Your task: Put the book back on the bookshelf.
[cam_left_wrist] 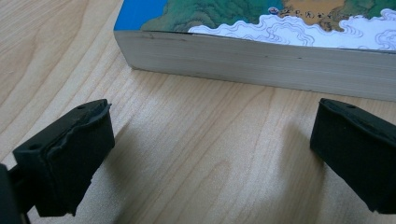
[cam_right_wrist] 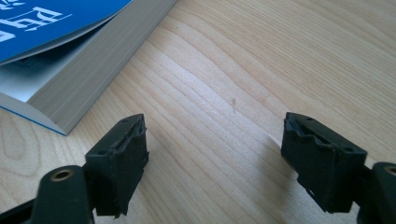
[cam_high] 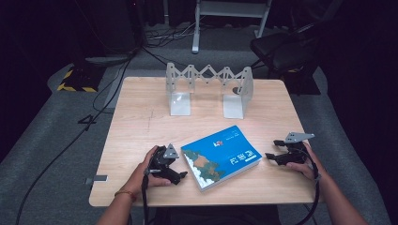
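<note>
A thick blue paperback book (cam_high: 220, 156) lies flat near the table's front middle, its cover showing a map-like picture and white lettering. My left gripper (cam_high: 180, 176) rests on the wood just left of it, open, with the book's page edge (cam_left_wrist: 261, 65) a short way ahead of its jaws. My right gripper (cam_high: 270, 156) rests just right of the book, also open with nothing between its jaws. In the right gripper view the book's corner (cam_right_wrist: 70, 79) lies ahead to the left, its cover slightly lifted.
A grey expanding bookend rack (cam_high: 209, 89) stands at the back middle of the wooden table (cam_high: 141, 126). Cables run over the grey carpet at left. A dark chair (cam_high: 281, 49) stands beyond the table's far right corner.
</note>
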A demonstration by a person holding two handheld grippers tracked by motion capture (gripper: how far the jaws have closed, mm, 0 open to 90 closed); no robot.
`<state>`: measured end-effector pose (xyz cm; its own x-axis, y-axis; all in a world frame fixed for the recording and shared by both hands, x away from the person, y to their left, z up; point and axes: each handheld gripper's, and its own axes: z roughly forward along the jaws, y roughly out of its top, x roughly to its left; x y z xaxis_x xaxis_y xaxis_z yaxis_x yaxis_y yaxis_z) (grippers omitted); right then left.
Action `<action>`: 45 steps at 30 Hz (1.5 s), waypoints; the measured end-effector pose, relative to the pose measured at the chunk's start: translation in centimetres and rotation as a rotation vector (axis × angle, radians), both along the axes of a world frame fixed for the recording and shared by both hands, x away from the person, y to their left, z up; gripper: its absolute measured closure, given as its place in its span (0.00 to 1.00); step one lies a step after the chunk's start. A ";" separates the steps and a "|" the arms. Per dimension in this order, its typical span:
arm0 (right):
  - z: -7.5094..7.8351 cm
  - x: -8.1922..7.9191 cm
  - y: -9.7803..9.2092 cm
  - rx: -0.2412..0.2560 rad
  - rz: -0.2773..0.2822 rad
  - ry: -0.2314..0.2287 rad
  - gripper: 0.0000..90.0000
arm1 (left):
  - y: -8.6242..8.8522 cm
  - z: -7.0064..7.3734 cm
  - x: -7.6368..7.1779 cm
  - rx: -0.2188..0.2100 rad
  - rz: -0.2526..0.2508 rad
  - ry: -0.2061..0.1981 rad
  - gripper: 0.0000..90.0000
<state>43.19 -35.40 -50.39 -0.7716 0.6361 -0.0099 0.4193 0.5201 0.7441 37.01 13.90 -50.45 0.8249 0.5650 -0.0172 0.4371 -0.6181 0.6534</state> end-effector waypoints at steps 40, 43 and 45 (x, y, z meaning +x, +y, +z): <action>1.0 -2.5 5.2 -0.101 0.176 0.047 0.24 | -0.3 -0.1 -0.2 -0.007 0.033 -0.006 0.00; 1.0 -2.5 5.2 -0.092 0.169 0.054 0.23 | -0.3 -0.1 -0.2 -0.006 0.035 -0.004 0.00; 1.0 -2.4 5.1 -0.087 0.169 0.059 0.23 | -0.3 -0.1 -0.2 -0.006 0.035 -0.005 0.01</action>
<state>40.74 -30.26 -49.43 -0.8682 0.4961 -0.0111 0.3618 0.6481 0.6701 36.76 13.57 -50.51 0.8048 0.5933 -0.0169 0.4550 -0.5984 0.6595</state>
